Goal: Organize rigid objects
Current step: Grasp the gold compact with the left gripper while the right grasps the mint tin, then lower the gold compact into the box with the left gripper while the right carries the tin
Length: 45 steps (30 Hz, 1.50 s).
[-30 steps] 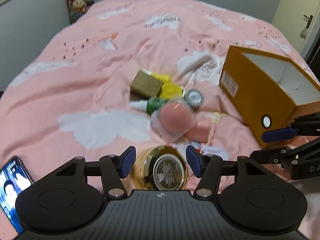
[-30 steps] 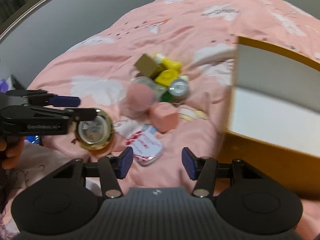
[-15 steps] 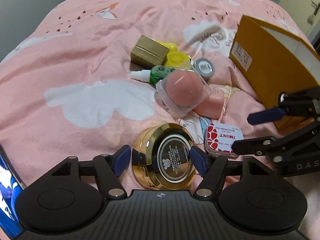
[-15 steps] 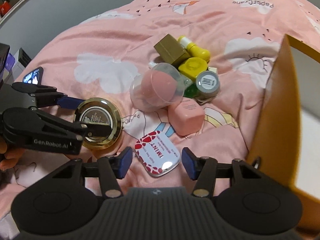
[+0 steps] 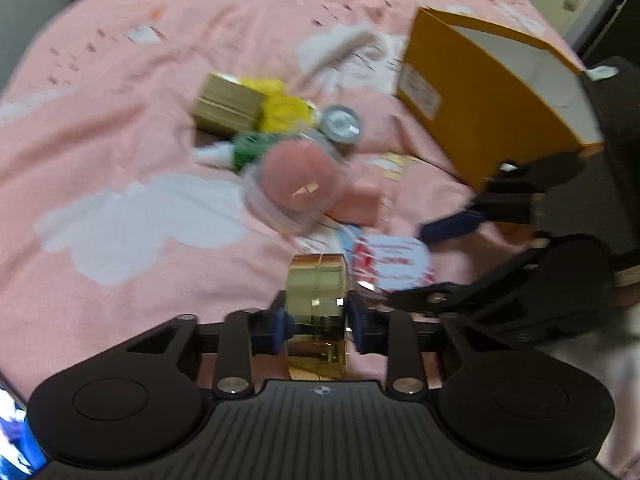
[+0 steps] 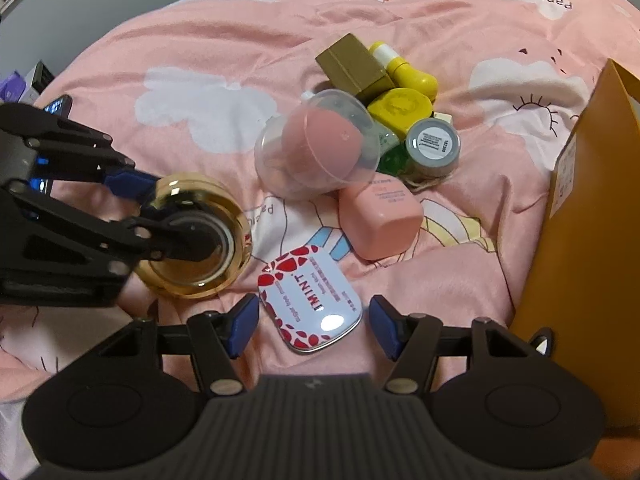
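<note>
Your left gripper [image 5: 319, 322] has just been closing and is now clamped on the gold compact [image 5: 318, 312], pads pressing its two flat faces so it stands on edge between them, low over the pink bedspread [image 5: 120, 128]. From the right wrist cam you see the same grip: compact [image 6: 192, 236] w/ one finger across its face, the other behind it. Your right gripper [image 6: 312, 326] has just been opening a bit; its jaws stand apart w/ nothing gripped, hanging over the near end of the mint tin [image 6: 310, 306] (red-and-white lid, lying flat), pads to either side, not touching. Beyond the tin: a pink bottle [image 6: 380, 220], a clear case w/ a pink sponge [image 6: 320, 148], a small grey jar [image 6: 432, 146], yellow bottles [image 6: 400, 108] and a tan box [image 6: 352, 66], all bunched together. The orange box [image 6: 580, 240] stands at your right, open side up in the left cam view.
</note>
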Available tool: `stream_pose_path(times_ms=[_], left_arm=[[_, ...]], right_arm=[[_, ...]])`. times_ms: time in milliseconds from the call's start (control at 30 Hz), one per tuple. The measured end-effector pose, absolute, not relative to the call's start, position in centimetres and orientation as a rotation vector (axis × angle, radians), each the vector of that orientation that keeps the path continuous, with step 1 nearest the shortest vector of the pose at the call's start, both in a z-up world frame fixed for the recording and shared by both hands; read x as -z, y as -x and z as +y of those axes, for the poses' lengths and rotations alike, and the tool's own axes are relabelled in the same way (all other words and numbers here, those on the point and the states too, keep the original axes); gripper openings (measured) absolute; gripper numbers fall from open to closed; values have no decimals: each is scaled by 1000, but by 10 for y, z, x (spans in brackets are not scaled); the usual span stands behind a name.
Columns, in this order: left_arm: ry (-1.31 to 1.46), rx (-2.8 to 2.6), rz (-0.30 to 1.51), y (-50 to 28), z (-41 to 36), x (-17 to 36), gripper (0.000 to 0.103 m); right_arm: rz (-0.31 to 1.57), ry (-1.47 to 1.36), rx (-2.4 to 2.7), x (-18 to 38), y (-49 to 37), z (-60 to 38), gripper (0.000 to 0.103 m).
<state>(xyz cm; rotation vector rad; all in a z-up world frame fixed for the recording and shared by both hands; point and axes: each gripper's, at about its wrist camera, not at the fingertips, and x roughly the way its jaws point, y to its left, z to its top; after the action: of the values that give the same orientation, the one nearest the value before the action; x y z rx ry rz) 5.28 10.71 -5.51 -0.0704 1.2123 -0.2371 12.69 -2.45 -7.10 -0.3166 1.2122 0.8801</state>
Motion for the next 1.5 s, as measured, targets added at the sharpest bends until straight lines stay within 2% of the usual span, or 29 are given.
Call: stream_pose_path(times_ms=[400,533,667,900,1233,1500], left_arm=[[58,250,1245,-77,105,65,31],[64,249,1246,-80,106,65,31],[78,233,1228,-77,106,61,31],[104,186,1084,-69,100,32,31],[184,197,794,-101,72,-31,31],[196,383,786,-167,4,-38,31]], right_arm=[[1194,417,-945,88,-134,-9,62],[1200,408,-955,94,-137,-6,53],[1189,373,-949,88,-137,-12,52],[1063,334,-921,49,-131,-33,52],[805,322,-750,-42,-143,-77,52],[839,303,-461,-54,-202,-154,52]])
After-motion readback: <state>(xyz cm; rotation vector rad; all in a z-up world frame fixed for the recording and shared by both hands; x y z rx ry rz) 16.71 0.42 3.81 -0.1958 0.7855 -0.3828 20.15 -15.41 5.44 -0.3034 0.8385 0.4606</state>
